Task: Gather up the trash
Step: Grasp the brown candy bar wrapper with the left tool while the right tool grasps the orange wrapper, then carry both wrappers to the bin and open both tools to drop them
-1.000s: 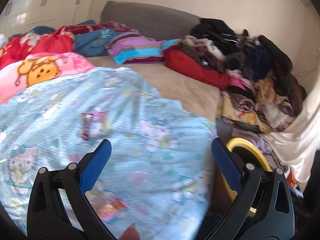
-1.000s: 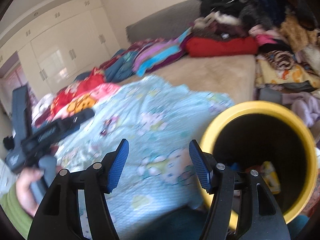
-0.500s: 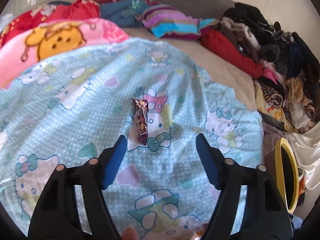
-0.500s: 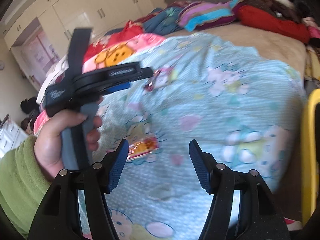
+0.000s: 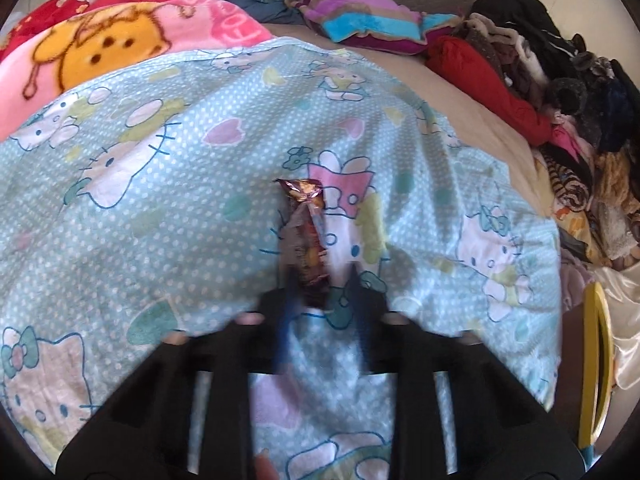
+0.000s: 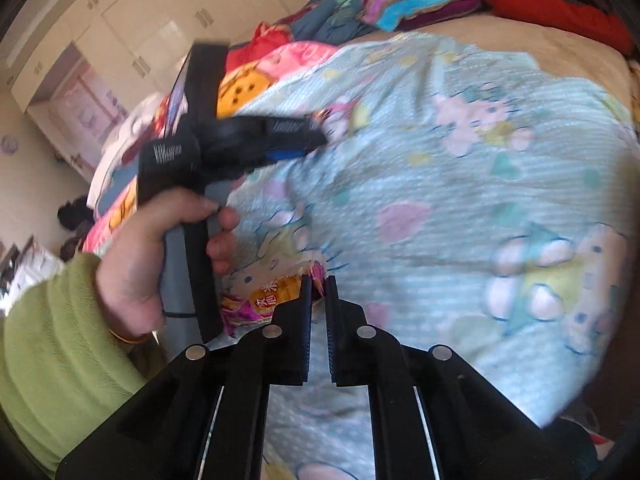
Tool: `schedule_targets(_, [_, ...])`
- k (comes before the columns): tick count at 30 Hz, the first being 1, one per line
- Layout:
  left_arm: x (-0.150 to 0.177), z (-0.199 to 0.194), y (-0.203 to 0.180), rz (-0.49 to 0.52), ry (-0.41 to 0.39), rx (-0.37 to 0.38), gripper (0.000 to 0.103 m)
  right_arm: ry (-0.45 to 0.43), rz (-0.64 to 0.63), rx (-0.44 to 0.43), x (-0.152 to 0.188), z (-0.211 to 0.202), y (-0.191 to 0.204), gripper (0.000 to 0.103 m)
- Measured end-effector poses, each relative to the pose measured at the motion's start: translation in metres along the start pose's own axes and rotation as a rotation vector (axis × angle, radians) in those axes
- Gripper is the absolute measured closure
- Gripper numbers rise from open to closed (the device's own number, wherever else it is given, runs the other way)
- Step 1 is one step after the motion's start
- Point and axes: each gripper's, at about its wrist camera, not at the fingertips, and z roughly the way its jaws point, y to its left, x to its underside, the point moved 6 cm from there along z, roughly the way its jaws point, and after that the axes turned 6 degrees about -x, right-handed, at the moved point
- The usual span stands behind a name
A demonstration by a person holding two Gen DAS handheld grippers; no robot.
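Observation:
A brown foil snack wrapper [image 5: 306,236] lies lengthwise on the light blue Hello Kitty quilt [image 5: 160,200]. My left gripper [image 5: 320,280] is blurred, its jaws narrowed around the wrapper's near end. In the right wrist view the left gripper [image 6: 304,140] reaches over the quilt [image 6: 460,184], held by a hand in a green sleeve. My right gripper [image 6: 319,282] is nearly shut on the corner of an orange and pink snack packet [image 6: 264,296] lying on the quilt. The yellow-rimmed trash bin [image 5: 596,364] stands beside the bed at the right edge.
A pink cartoon blanket [image 5: 120,40], a striped pillow [image 5: 368,24] and a red garment [image 5: 488,92] on a heap of dark clothes [image 5: 576,92] lie around the quilt. Cream wardrobes [image 6: 132,28] stand beyond the bed.
Both grippers were wide open and have closed down. The left moved forward onto the brown wrapper's near end. The right moved down onto the orange packet's corner.

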Motion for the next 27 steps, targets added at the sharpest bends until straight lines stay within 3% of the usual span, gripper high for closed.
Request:
schedule_targets(6, [0.008,-0.022,-0.03,0.044,-0.03,0.059,0.094,-0.145,0.023,0.085,-0.016,-0.065,-0.03,0.096])
schedule_targets(14, [0.039,-0.079,-0.129,0.179,-0.078,0.258,0.094,-0.336,0.047,0.336,-0.019,-0.172,-0.093,0.096])
schedule_targets(17, [0.058,-0.099,-0.175,0.268,-0.076,0.337,0.094,-0.355,0.056,0.445,-0.01,-0.196,-0.118,0.096])
schedule_targets(20, [0.074,-0.113,-0.21,0.328,-0.074,0.4,0.094,-0.367,0.092,0.495,0.0,-0.212,-0.138,0.096])
schedule_targets(27, [0.108,-0.128,-0.266,0.434,-0.052,0.456,0.094,-0.382,0.161,0.605,0.016,-0.243,-0.178,0.096])
